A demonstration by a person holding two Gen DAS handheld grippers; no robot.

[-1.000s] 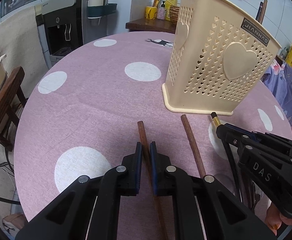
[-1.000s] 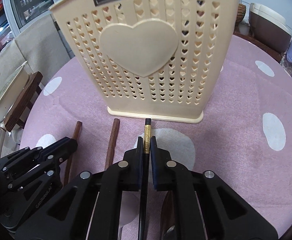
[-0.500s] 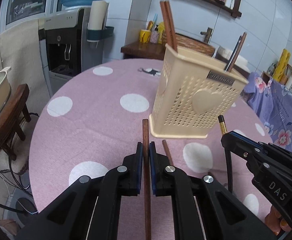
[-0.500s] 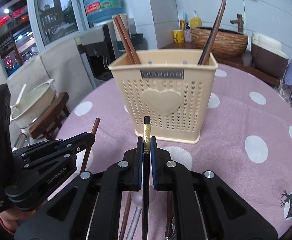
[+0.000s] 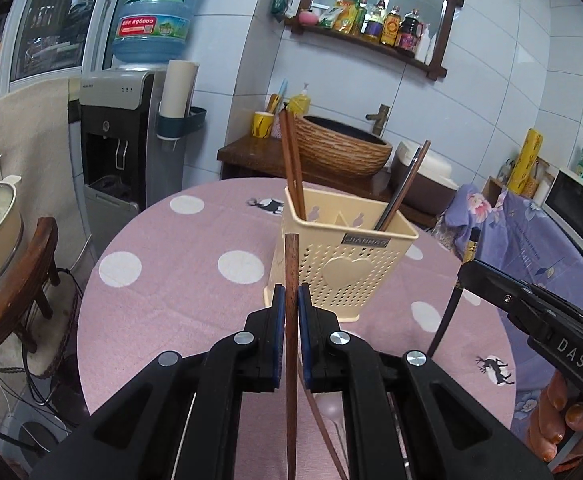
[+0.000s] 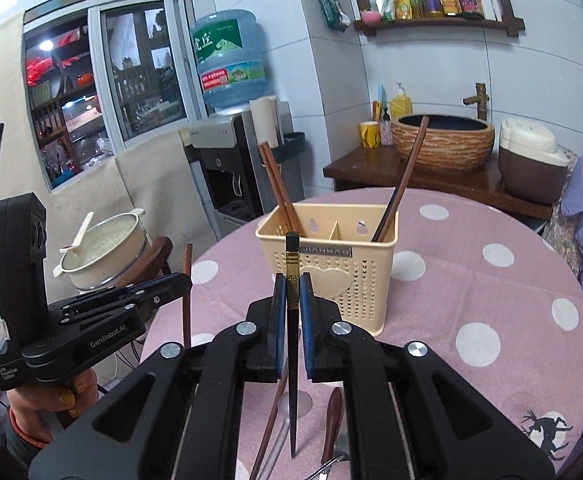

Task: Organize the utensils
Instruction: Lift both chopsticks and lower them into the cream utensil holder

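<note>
A cream utensil holder [image 5: 345, 264] with heart holes stands on the pink dotted table; it also shows in the right wrist view [image 6: 331, 264]. Two brown chopsticks [image 5: 291, 164] lean in its left compartment and one or two dark ones [image 5: 401, 186] in its right. My left gripper [image 5: 290, 304] is shut on a brown chopstick [image 5: 291, 264], held upright above the table in front of the holder. My right gripper [image 6: 291, 300] is shut on a black chopstick with a gold band [image 6: 292, 264], also lifted and upright. Each gripper shows in the other's view, the right [image 5: 467, 272] and the left [image 6: 185, 280].
Loose utensils lie on the table below the grippers: a brown chopstick [image 6: 269, 432], a spoon [image 6: 291, 420] and a dark-handled piece [image 6: 333, 420]. A stool with a pot [image 6: 103, 244] stands left of the table. A water dispenser [image 5: 119, 148] and a sink counter [image 5: 343, 152] are behind.
Both grippers have risen well above the table and tilted up, each carrying its chopstick. The holder now looks smaller and farther, with its open top in view.
</note>
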